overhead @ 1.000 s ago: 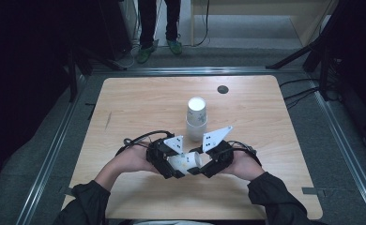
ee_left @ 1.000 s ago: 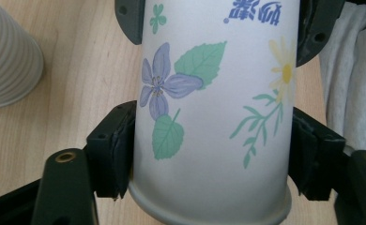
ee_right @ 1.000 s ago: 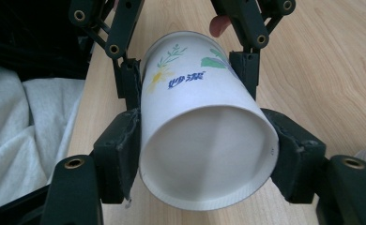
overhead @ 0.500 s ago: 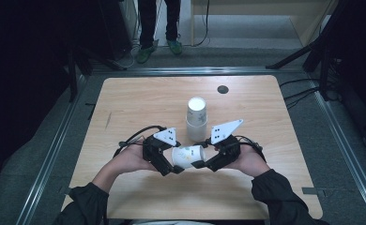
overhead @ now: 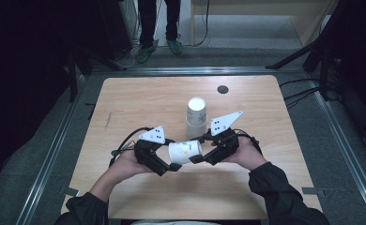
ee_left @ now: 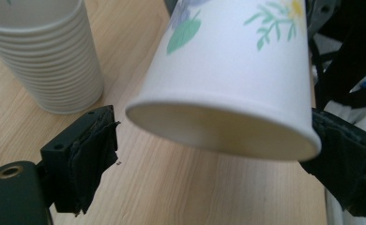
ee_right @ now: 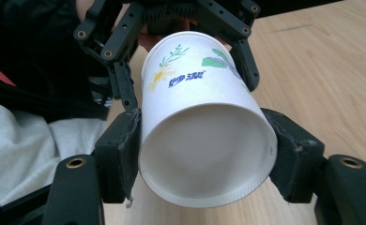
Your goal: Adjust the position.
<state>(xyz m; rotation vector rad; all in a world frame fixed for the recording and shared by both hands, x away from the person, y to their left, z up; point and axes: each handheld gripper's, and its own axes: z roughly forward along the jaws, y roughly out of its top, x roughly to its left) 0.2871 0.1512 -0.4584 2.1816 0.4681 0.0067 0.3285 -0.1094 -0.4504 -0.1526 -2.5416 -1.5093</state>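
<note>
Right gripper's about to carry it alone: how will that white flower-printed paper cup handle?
The white flower-printed paper cup looks thin-walled and empty, so probably light and easily crushed. The right gripper clamps its bottom end, so a gentle squeeze seems wise. Set down sideways, its round tapered shape would likely roll in a curve.

Left gripper (ee_left: 209, 154): its jaws opened off the paper cup (overhead: 185, 152); a gap showed beside the left pad, the cup's rim between the jaws.
Hands: they drew slightly apart, the cup lying sideways between them, more of it exposed.
Right gripper (ee_right: 204, 154): it alone clamped the cup's base end.
</note>
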